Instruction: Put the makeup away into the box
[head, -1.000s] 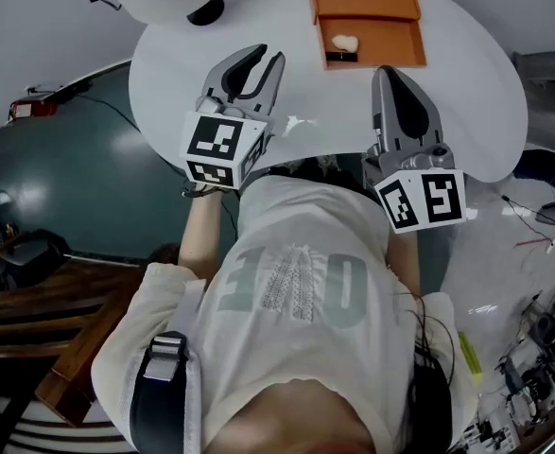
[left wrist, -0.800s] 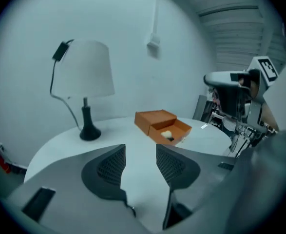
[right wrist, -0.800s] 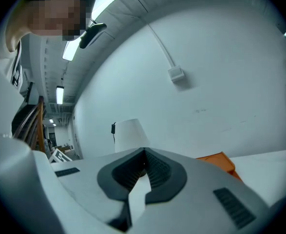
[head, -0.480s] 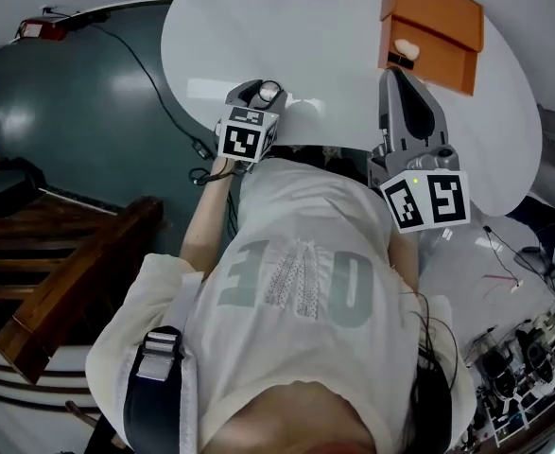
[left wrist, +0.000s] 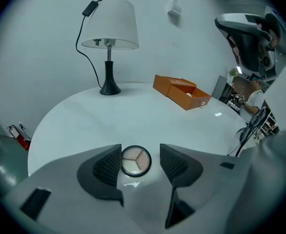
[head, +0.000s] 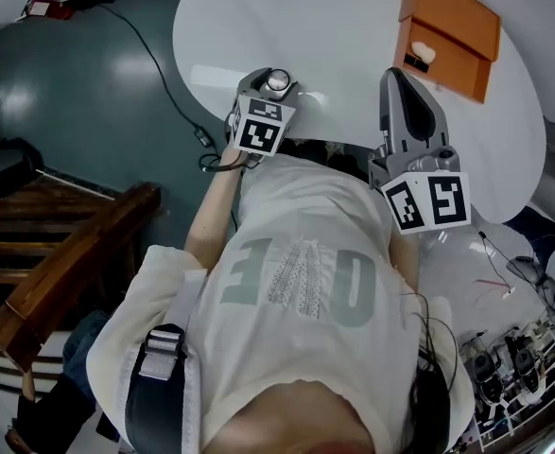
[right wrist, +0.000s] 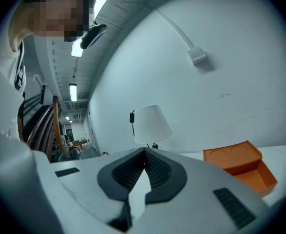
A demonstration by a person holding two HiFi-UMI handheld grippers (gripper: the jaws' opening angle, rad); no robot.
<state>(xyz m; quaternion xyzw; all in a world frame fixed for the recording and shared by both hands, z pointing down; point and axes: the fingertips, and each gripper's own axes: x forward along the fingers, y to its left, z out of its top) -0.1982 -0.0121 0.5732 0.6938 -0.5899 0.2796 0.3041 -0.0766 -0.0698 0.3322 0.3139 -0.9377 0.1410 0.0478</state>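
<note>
The small round black-rimmed makeup compact with three pale shades lies flat on the near edge of the round white table, directly between the jaws of the left gripper. These have just been opening and stand spread without pressing it. Being round, it has no long axis. The open orange cardboard box sits far right, nearer the right gripper, which is pressed together and empty. A white-shaded lamp stands beyond.

Cool, even and fairly dim indoor light fills every view, and shadows are soft. Ceiling strip lights glow in the right gripper view, and small glints sit on the white table. Both gripper views bend strongly, darkening to black at the corners.
</note>
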